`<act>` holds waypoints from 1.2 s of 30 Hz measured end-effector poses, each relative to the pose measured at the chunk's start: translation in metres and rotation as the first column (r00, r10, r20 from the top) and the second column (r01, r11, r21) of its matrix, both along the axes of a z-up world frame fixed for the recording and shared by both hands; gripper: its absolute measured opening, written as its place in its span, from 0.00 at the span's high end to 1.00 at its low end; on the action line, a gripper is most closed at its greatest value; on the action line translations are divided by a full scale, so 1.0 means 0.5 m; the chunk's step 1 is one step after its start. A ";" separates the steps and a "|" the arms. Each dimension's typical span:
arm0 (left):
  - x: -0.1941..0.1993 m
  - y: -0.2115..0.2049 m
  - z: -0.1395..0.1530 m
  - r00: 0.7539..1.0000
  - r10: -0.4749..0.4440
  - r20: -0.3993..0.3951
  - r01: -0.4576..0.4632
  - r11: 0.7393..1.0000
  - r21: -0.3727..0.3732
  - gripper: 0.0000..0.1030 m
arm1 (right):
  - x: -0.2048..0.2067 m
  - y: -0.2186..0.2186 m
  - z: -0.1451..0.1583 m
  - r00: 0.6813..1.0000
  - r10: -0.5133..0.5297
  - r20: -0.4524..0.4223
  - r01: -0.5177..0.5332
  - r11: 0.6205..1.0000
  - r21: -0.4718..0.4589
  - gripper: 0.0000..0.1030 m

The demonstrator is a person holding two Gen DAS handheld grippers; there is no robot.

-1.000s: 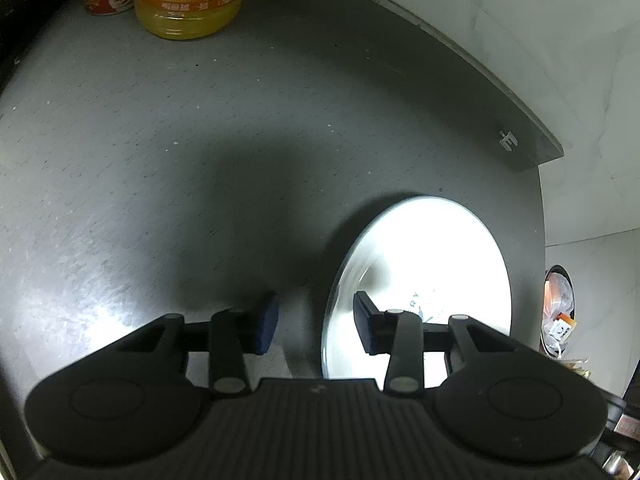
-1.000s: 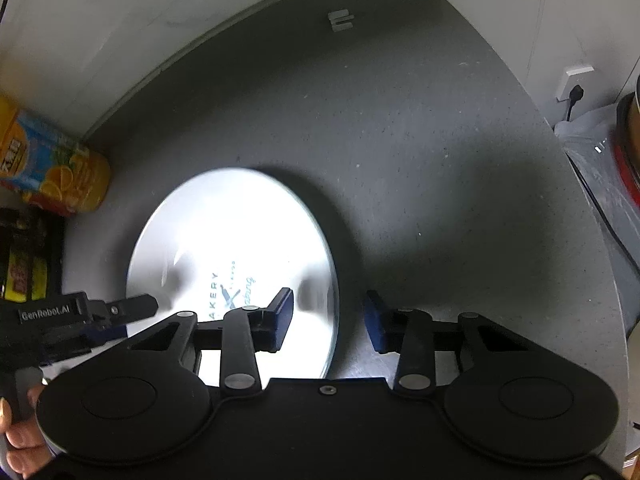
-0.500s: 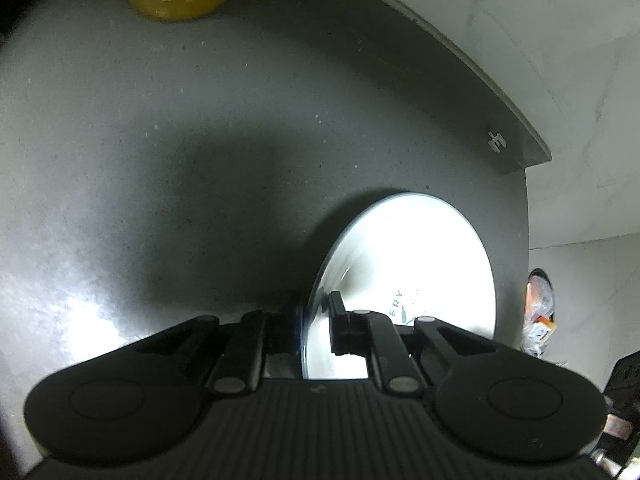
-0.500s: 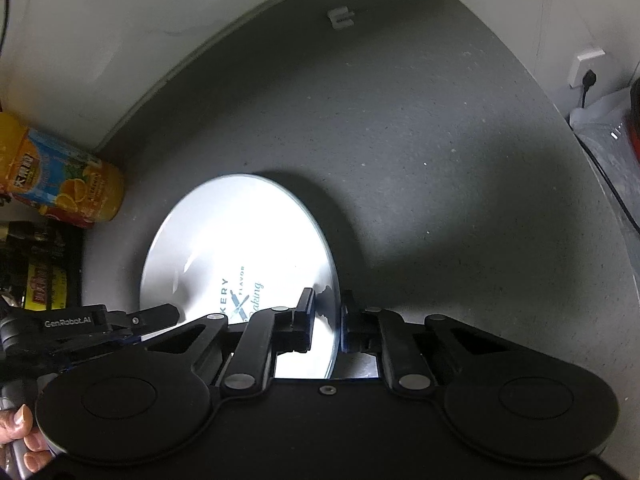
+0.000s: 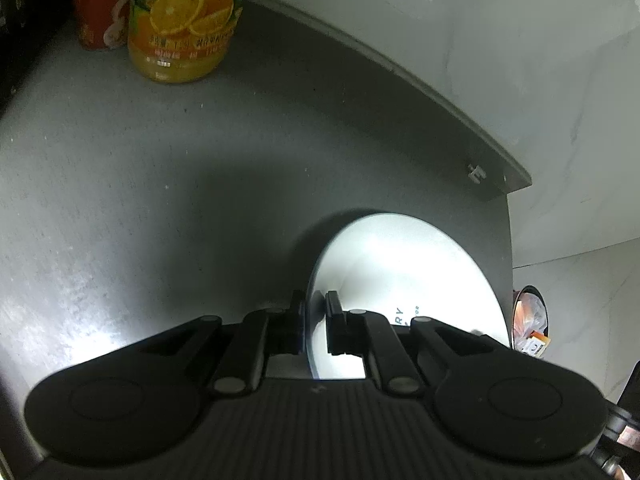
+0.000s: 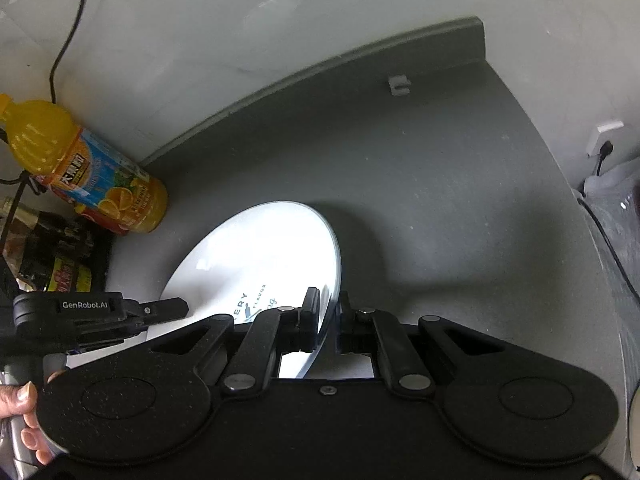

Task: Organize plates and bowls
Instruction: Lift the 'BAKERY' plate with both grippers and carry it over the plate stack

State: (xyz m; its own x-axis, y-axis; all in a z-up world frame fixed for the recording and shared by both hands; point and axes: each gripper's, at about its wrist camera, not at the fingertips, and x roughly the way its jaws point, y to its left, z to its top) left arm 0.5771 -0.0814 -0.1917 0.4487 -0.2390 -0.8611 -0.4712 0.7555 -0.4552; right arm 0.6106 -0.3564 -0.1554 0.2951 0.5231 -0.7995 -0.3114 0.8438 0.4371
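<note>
A white plate (image 5: 404, 276) with blue lettering is held above the dark grey counter (image 5: 160, 184), tilted. My left gripper (image 5: 314, 322) is shut on the plate's left rim. My right gripper (image 6: 329, 322) is shut on the plate's right rim; the plate also shows in the right wrist view (image 6: 264, 264). The left gripper body (image 6: 100, 314) shows at the left of the right wrist view, with a hand behind it. No bowls are in view.
An orange juice bottle (image 5: 184, 20) and a red can (image 5: 100, 4) stand at the back left; the bottle also shows in the right wrist view (image 6: 88, 172). A raised backsplash (image 6: 320, 64) and white wall bound the counter. A wall socket (image 6: 606, 140) and plastic bags are at right.
Both grippers went from open to shut on the plate's opposite rims. The plate has since lifted and tilted, and both views have pulled up from the counter.
</note>
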 end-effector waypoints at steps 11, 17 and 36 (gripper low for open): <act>-0.028 0.031 0.067 0.998 -0.010 0.057 0.011 1.000 -0.008 0.92 | -0.036 0.028 0.074 0.999 -0.001 0.052 0.001 1.000 0.012 0.93; -0.063 0.064 0.101 0.997 -0.023 0.070 0.024 1.000 -0.013 0.92 | -0.085 0.052 0.107 0.997 -0.016 0.074 0.015 1.000 0.021 0.93; -0.258 0.198 0.162 0.995 0.005 0.104 -0.005 1.000 0.000 0.93 | -0.264 0.167 0.159 0.996 0.011 0.092 -0.015 0.999 0.041 0.93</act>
State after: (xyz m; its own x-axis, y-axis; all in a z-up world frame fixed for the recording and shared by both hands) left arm 0.4480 0.0177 -0.1107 0.5368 -0.2361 -0.8100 -0.4252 0.7535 -0.5015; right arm 0.4788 -0.2730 -0.0760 0.3593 0.5598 -0.7467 -0.3630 0.8209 0.4408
